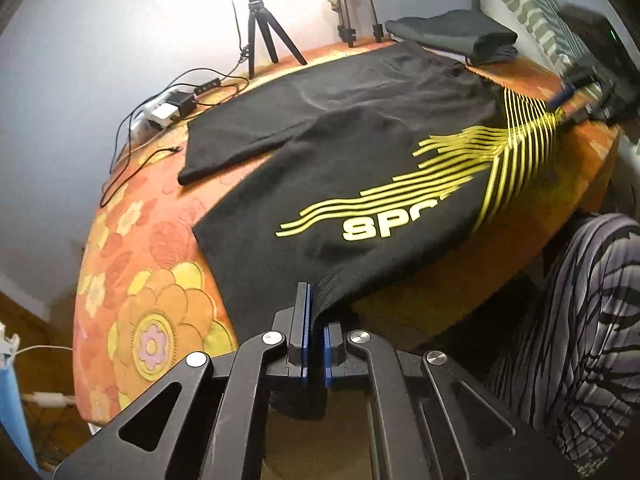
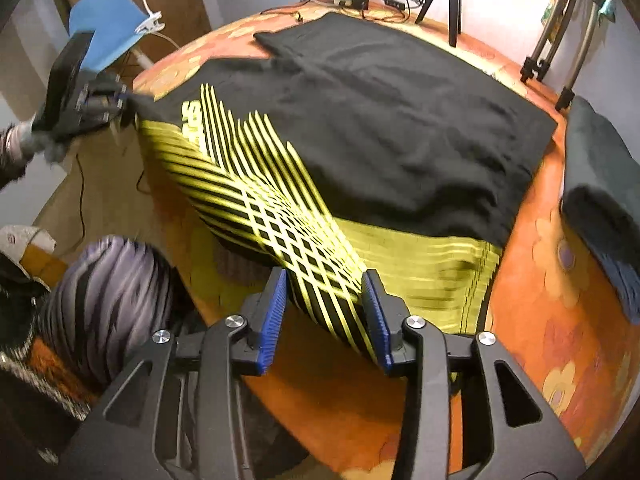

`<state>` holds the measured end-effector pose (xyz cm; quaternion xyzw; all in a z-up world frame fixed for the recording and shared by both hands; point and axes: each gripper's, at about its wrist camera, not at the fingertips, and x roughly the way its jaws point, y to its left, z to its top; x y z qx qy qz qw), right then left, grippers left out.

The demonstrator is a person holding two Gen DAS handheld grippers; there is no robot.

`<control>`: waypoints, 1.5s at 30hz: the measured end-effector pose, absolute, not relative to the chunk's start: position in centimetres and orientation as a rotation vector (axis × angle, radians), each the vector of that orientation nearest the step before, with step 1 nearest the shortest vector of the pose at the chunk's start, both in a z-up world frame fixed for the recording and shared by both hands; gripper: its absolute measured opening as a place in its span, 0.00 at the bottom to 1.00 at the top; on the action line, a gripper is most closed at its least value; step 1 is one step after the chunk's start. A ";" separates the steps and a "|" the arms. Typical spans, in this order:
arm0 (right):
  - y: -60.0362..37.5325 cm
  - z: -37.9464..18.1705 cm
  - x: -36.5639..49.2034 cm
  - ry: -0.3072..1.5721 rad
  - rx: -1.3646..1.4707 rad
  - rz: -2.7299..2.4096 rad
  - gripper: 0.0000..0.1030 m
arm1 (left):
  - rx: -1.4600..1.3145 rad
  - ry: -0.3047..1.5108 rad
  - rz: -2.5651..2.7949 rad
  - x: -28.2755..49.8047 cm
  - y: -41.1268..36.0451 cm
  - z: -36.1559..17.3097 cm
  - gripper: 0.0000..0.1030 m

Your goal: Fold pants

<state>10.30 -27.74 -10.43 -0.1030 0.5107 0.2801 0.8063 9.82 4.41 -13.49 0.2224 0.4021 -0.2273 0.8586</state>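
Note:
Black pants (image 1: pixel 352 152) with yellow stripes and lettering lie spread on the orange floral table (image 1: pixel 152 264). My left gripper (image 1: pixel 316 320) is shut on the ribbed hem of the near leg at the table's front edge. In the right wrist view the pants (image 2: pixel 400 120) cover most of the table (image 2: pixel 540 320). My right gripper (image 2: pixel 326 304) has its jaws apart around the striped side of the pants near the waist; the cloth passes between the fingers, and I cannot see a pinch. It also shows blurred in the left wrist view (image 1: pixel 568 114). The left gripper appears in the right wrist view (image 2: pixel 120 100).
Folded dark clothes (image 1: pixel 456 34) sit at the table's far right corner. A small tripod (image 1: pixel 264 32), a power strip and cables (image 1: pixel 168 108) stand along the far edge. The person's striped leg (image 1: pixel 580 340) is at the table's near side.

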 end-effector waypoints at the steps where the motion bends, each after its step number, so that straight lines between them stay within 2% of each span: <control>1: -28.0 -10.7 9.9 1.098 -0.229 0.597 0.41 | 0.461 0.842 -0.477 10.1 4.5 -13.3 0.04; 4: -28.4 -11.3 8.6 1.088 -0.300 0.565 0.44 | 0.454 0.831 -0.475 10.5 4.5 -12.6 0.04; 8: -27.4 -11.8 7.4 1.052 -0.415 0.544 0.53 | 0.443 0.817 -0.472 11.0 4.5 -12.0 0.04; 13: -26.0 -12.9 7.3 1.006 -0.568 0.485 0.54 | 0.428 0.810 -0.468 11.2 4.8 -11.5 0.03; 14: -26.0 -13.0 7.5 1.007 -0.573 0.484 0.52 | 0.427 0.809 -0.467 11.3 4.8 -11.4 0.03; 15: -26.2 -12.8 7.8 1.009 -0.558 0.485 0.35 | 0.426 0.807 -0.466 11.4 4.8 -11.4 0.03; 17: -26.5 -12.4 8.6 1.025 -0.526 0.479 0.10 | 0.417 0.803 -0.467 11.8 4.9 -11.2 0.03; 18: -26.9 -12.0 9.1 1.026 -0.499 0.476 0.08 | 0.416 0.799 -0.468 12.0 4.9 -11.0 0.03; 23: -28.0 -9.2 11.5 0.986 -0.403 0.441 0.04 | 0.411 0.762 -0.458 13.9 4.8 -9.9 0.02; 34: -29.5 -3.4 21.0 0.865 -0.353 0.315 0.03 | 0.403 0.674 -0.454 22.4 4.1 -6.5 0.02; 45: -31.2 -6.9 32.7 0.909 -0.256 0.248 0.03 | 0.410 0.723 -0.464 34.9 2.5 -8.1 0.02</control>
